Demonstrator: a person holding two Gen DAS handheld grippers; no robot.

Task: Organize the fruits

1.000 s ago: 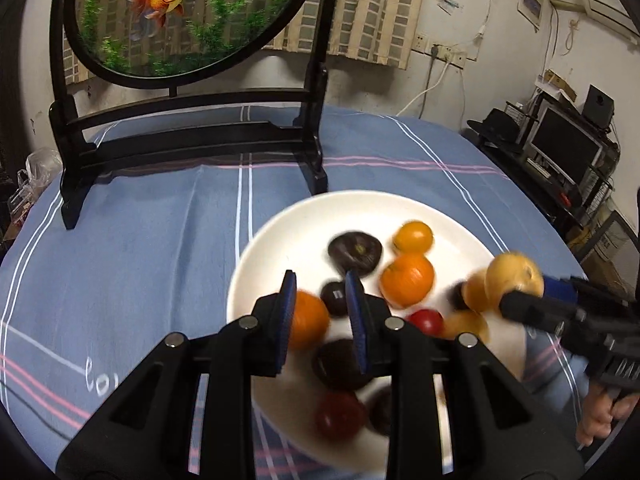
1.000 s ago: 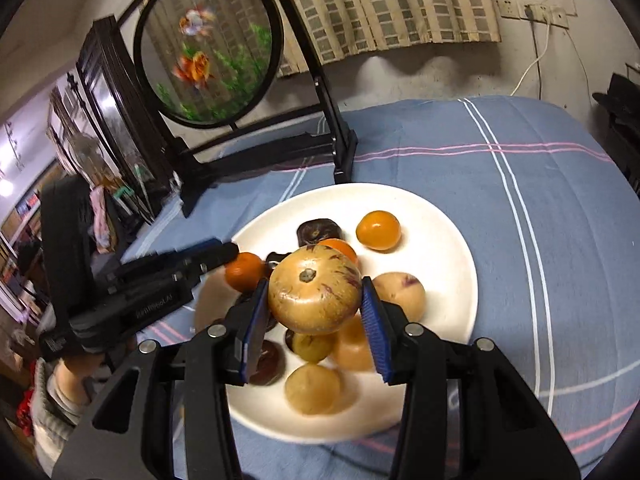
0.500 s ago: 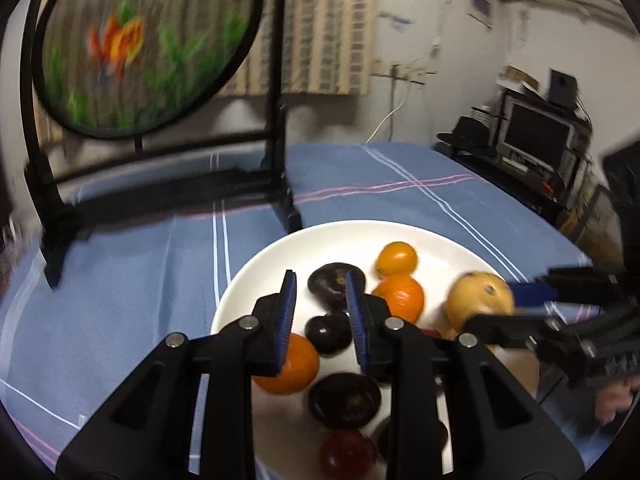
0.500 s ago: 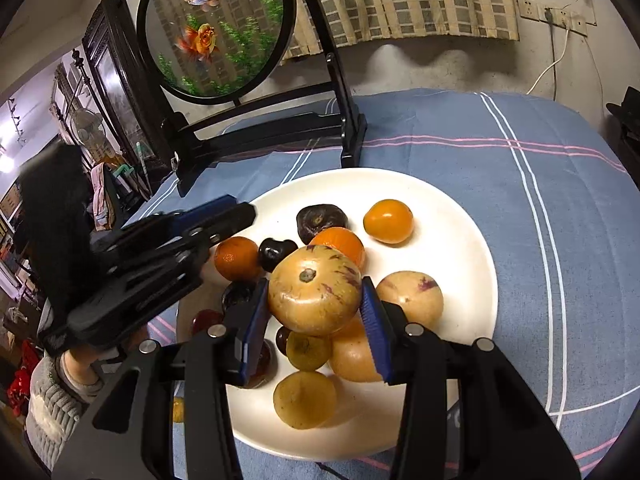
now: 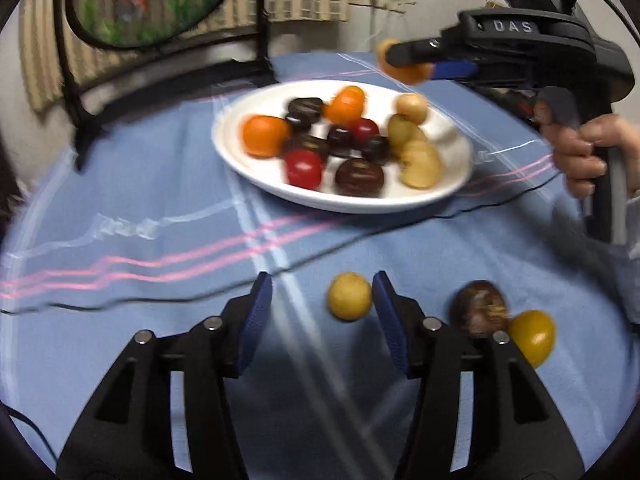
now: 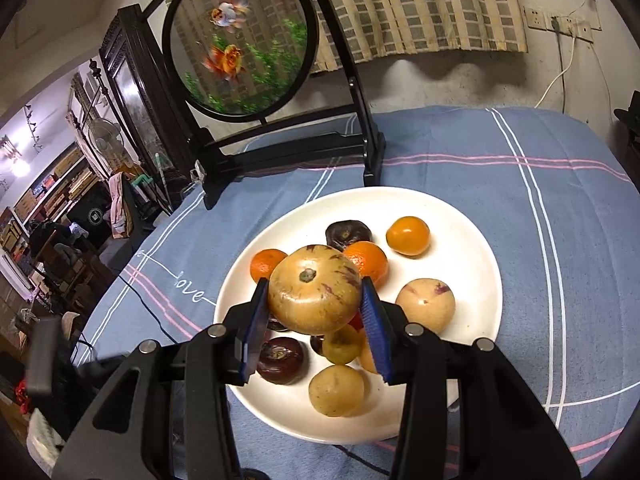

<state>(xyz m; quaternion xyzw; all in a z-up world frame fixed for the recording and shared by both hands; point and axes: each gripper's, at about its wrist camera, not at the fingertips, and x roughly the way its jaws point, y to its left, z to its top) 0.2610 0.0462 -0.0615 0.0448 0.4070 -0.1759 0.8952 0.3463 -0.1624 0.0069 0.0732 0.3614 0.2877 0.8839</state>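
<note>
A white plate (image 5: pixel 224 140) with several orange, dark, red and tan fruits sits on the blue cloth. In the left wrist view my left gripper (image 5: pixel 322 284) hangs over the near cloth. Its jaws are opening around a small yellow fruit (image 5: pixel 349 297), which lies close to the right pad without being pressed. A brown fruit (image 5: pixel 478 308) and a yellow-orange fruit (image 5: pixel 532 336) lie to its right. My right gripper (image 6: pixel 316 320) is shut on a large tan speckled fruit (image 6: pixel 314 288) above the plate (image 6: pixel 492 280). The left wrist view shows that right gripper (image 5: pixel 404 66) over the plate's far edge.
A round goldfish screen (image 6: pixel 240 40) on a black stand (image 6: pixel 288 152) stands behind the plate. A thin black cable (image 5: pixel 400 228) crosses the cloth in front of the plate. A hand (image 5: pixel 580 152) grips the right gripper's handle at the right.
My left gripper has pulled back from the plate to the near cloth and its jaws have spread apart. The right gripper has kept hold of the tan fruit above the plate.
</note>
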